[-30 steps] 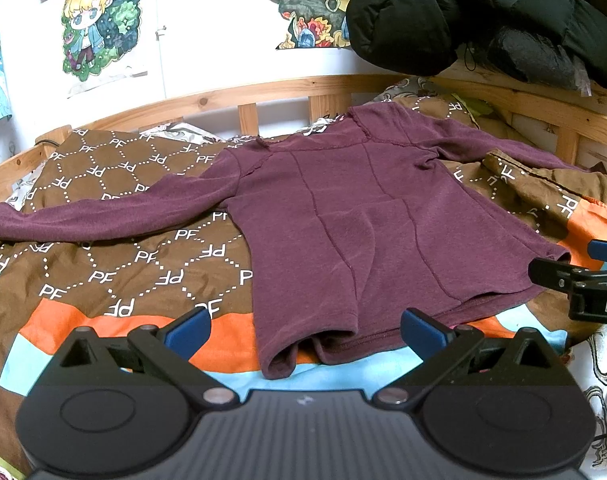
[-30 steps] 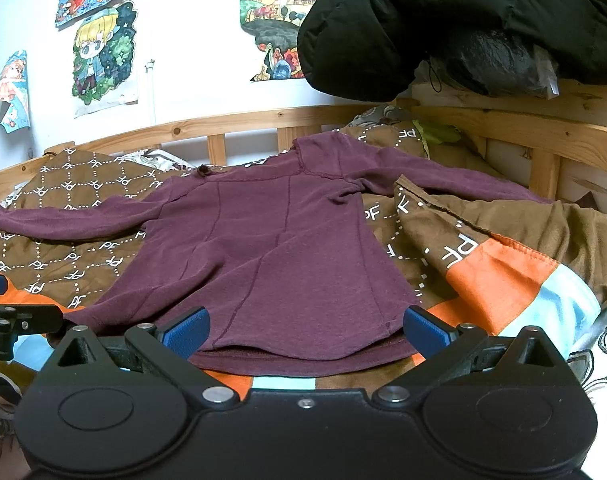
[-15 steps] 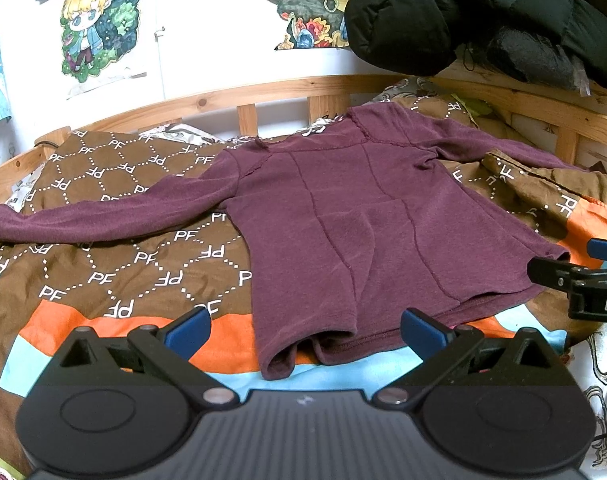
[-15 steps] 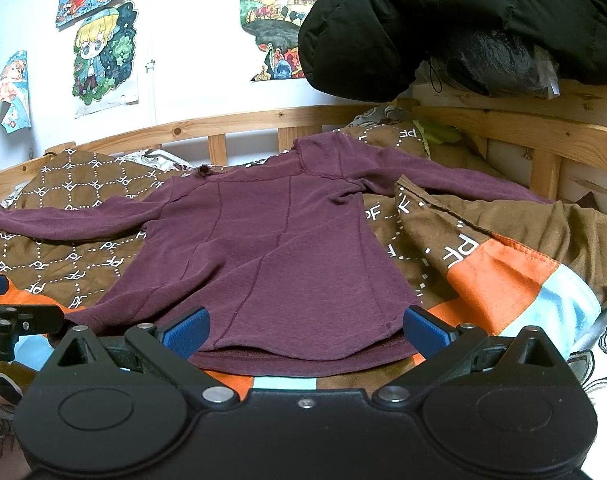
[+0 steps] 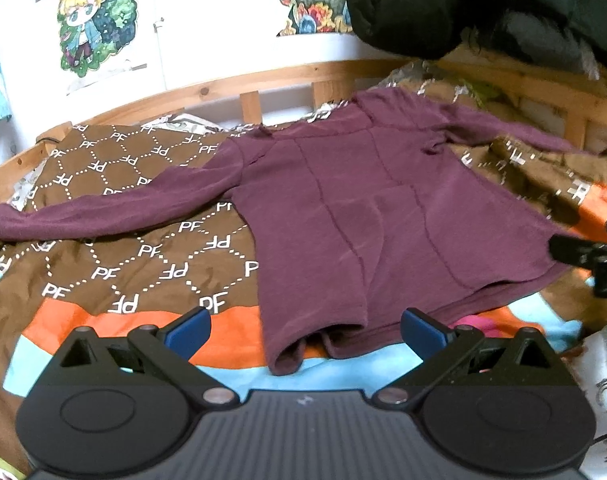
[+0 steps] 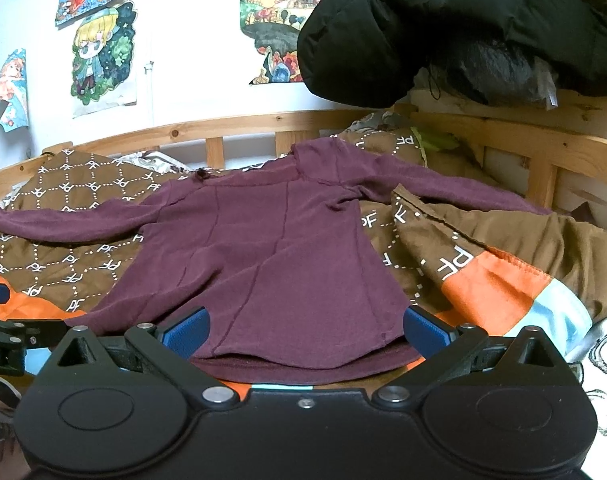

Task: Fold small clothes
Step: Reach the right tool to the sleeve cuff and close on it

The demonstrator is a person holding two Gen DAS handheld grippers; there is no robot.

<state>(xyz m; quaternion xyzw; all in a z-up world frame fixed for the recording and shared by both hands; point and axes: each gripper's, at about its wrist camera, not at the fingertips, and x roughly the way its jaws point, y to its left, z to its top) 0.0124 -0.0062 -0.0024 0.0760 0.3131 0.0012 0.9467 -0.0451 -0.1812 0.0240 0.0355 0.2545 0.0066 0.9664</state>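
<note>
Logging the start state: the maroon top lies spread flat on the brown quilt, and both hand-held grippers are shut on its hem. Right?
One thing is wrong: both views show the left hand-held gripper and right hand-held gripper open, holding nothing, near the hem. The maroon top does lie spread flat on the brown quilt.

Brown blanket (image 5: 143, 256) with white "PF" lattice and orange and pale blue bands, wooden bed rail (image 5: 223, 84) behind, cartoon posters (image 6: 103, 56) on white wall, black padded jacket (image 6: 443, 28) heaped above.
</note>
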